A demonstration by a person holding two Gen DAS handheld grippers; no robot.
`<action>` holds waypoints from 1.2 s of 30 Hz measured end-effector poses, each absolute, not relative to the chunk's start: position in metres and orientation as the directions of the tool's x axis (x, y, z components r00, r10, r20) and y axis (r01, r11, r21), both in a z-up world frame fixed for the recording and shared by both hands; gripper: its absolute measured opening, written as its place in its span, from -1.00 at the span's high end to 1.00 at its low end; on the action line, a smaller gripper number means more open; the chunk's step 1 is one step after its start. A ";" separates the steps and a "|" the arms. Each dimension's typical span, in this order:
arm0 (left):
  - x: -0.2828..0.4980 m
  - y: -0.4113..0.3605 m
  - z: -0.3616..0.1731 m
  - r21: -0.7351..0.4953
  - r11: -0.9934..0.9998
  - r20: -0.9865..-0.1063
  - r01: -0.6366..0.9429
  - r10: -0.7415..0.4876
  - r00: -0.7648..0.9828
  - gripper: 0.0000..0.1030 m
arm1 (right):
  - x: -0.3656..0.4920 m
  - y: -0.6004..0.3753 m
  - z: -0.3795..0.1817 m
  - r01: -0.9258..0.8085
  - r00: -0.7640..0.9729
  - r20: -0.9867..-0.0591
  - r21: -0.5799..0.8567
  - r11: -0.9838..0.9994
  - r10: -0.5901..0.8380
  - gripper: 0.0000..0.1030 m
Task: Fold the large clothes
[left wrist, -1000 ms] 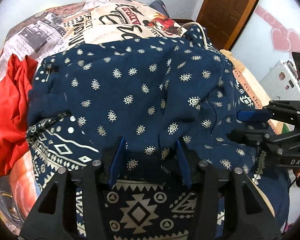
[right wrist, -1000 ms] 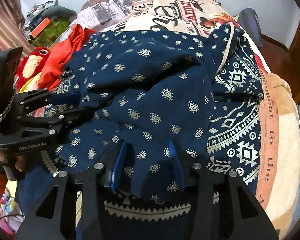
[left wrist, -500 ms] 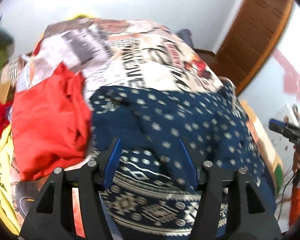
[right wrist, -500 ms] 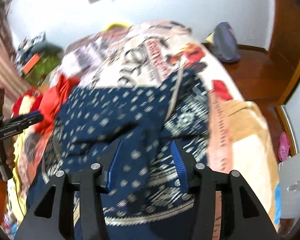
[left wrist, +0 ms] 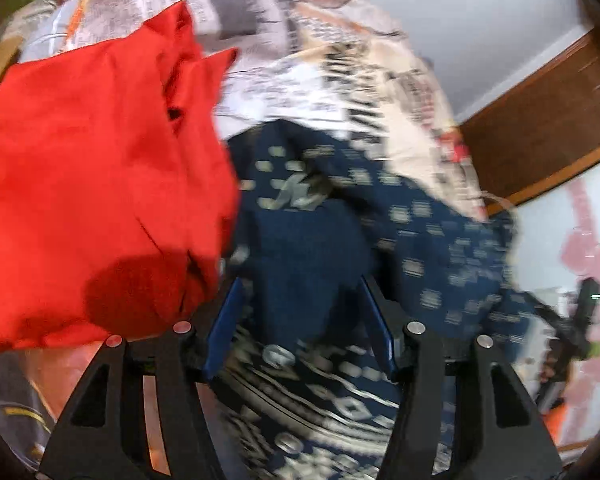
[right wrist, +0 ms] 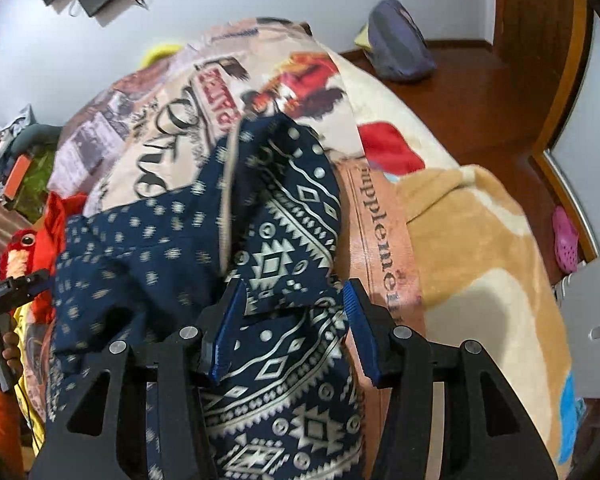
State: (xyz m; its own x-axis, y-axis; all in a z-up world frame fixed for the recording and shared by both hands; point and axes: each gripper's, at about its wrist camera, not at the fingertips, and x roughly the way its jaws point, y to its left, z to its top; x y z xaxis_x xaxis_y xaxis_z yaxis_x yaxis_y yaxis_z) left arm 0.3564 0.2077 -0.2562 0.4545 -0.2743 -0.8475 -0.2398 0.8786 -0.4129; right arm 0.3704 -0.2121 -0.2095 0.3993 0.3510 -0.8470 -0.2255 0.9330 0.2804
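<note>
Jaws on both our grippers gape empty, so the loosely heaped navy garment (right wrist: pixel 284 248) may slump unfolded.

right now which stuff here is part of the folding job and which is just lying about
Part of the job:
navy patterned garment
left claw, open
right claw, open

Lying about:
red garment
printed blanket
red plush toy
pink shoe
purple bag

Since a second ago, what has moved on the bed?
Both grippers, left and right, lifted away from the navy patterned garment, jaws open throughout, the left swinging toward the red garment. The navy garment stayed bunched on the printed blanket.
</note>
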 end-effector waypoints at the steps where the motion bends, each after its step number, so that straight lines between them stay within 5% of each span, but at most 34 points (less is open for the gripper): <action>1: 0.359 0.208 -0.260 -0.389 0.888 -0.858 -0.245 -0.252 0.448 -0.12 | 0.374 -0.212 -0.214 -0.222 0.391 -0.851 0.283 0.933 0.351 0.09; 18: 0.359 0.220 -0.288 -0.388 0.878 -0.870 -0.281 -0.248 0.426 -0.25 | 0.422 -0.192 -0.247 -0.257 0.370 -0.834 0.332 0.908 0.410 0.04; 20: 0.354 0.220 -0.289 -0.395 0.871 -0.866 -0.292 -0.247 0.436 -0.30 | 0.419 -0.192 -0.248 -0.263 0.379 -0.831 0.325 0.908 0.407 0.10; 23: 0.357 0.225 -0.296 -0.459 0.828 -0.849 -0.321 -0.303 0.433 -0.30 | 0.418 -0.191 -0.247 -0.280 0.362 -0.826 0.346 0.896 0.432 0.48; 27: 0.362 0.230 -0.305 -0.576 0.750 -0.793 -0.325 -0.415 0.446 0.16 | 0.417 -0.189 -0.241 -0.282 0.359 -0.814 0.373 0.884 0.457 0.71; 31: 0.368 0.217 -0.285 -0.488 0.825 -0.827 -0.286 -0.332 0.454 0.72 | 0.409 -0.184 -0.218 -0.312 0.402 -0.796 0.346 0.885 0.453 0.74; 36: 0.365 0.181 -0.213 -0.259 0.952 -0.820 -0.160 -0.129 0.557 0.81 | 0.400 -0.183 -0.180 -0.362 0.462 -0.755 0.318 0.876 0.465 0.75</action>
